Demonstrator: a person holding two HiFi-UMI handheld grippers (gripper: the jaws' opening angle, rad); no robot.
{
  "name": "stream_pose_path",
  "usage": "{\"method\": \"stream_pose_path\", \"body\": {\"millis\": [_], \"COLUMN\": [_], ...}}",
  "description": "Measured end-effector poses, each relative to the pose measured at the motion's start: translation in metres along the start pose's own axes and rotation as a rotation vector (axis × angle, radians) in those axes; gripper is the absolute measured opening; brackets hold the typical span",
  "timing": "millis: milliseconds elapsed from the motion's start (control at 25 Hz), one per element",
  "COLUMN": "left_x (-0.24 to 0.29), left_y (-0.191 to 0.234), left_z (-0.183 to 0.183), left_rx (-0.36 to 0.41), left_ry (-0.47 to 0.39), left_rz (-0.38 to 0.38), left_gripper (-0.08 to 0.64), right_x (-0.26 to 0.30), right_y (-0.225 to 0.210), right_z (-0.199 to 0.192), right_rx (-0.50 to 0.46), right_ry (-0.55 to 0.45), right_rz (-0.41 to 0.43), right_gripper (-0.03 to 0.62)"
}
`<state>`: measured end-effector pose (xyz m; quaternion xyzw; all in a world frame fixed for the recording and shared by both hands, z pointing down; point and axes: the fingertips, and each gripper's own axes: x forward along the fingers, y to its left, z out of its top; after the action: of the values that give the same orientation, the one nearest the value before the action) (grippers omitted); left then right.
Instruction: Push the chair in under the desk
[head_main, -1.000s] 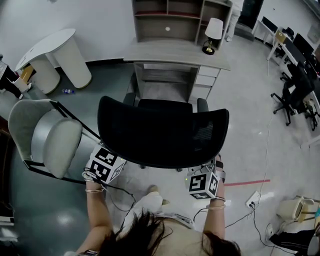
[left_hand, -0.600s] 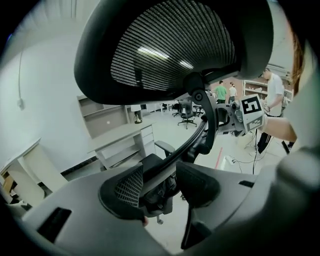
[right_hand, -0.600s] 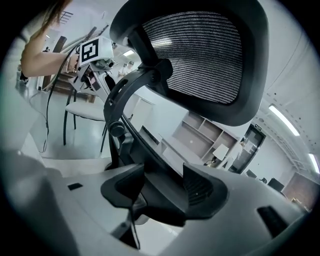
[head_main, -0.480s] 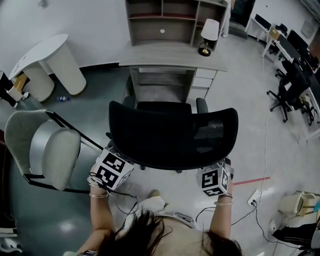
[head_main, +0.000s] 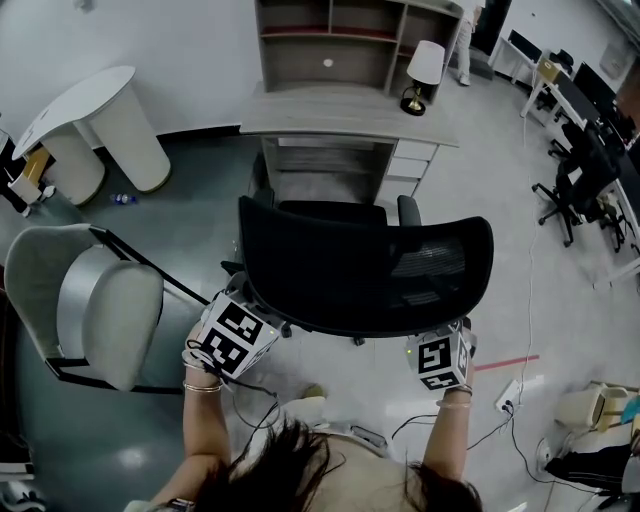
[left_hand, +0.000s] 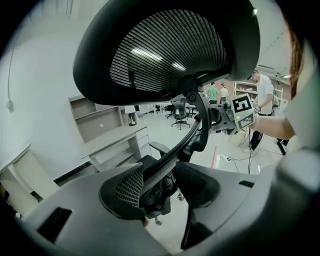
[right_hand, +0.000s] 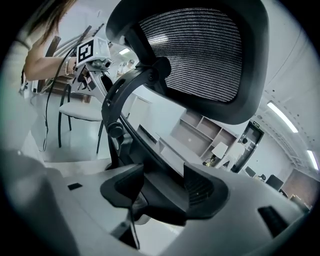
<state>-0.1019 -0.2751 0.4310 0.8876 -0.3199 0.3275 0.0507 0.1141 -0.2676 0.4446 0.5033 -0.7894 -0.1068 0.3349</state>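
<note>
Two grippers are clamped on the black mesh chair (head_main: 365, 270), one at each lower corner of its backrest. The left gripper (left_hand: 159, 186) shows its jaws closed around the dark lower rim of the backrest, which fills the gap between them, with the curved back support rising from there to the mesh panel above. The right gripper (right_hand: 161, 186) holds the same rim from the other side, its jaws likewise pressed on the black frame. In the head view the two marker cubes sit at the lower left and lower right of the backrest, each held by a hand with a bracelet on the wrist.

The chair stands at the middle of the head view, backrest toward the person and seat toward the desk (head_main: 340, 115) in the upper middle. The front of the seat and the two armrests reach the desk's knee opening; the backrest remains out in front of it. A white-shaded lamp (head_main: 422, 72) stands on the desk's right end, beside an open shelf unit (head_main: 330, 35). A grey chair (head_main: 95, 300) stands at the left, a round white table (head_main: 85, 125) at the upper left, and black office chairs (head_main: 585, 190) at the right edge. A red line (head_main: 505, 361) marks the floor near the right gripper.
</note>
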Motion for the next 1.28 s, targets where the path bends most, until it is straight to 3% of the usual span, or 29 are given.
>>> {"method": "stream_pose_path", "body": {"millis": [1280], "left_x": [0.051], "left_y": [0.059], "left_z": [0.036], "left_rx": [-0.043], "left_ry": [-0.005], "left_rz": [0.041], "left_gripper": [0.201], "right_x": [0.073], "right_y": [-0.053], "right_z": [0.007], "right_rx": [-0.024], "right_ry": [-0.042], "right_rz": [0.037], "right_gripper": [0.233]}}
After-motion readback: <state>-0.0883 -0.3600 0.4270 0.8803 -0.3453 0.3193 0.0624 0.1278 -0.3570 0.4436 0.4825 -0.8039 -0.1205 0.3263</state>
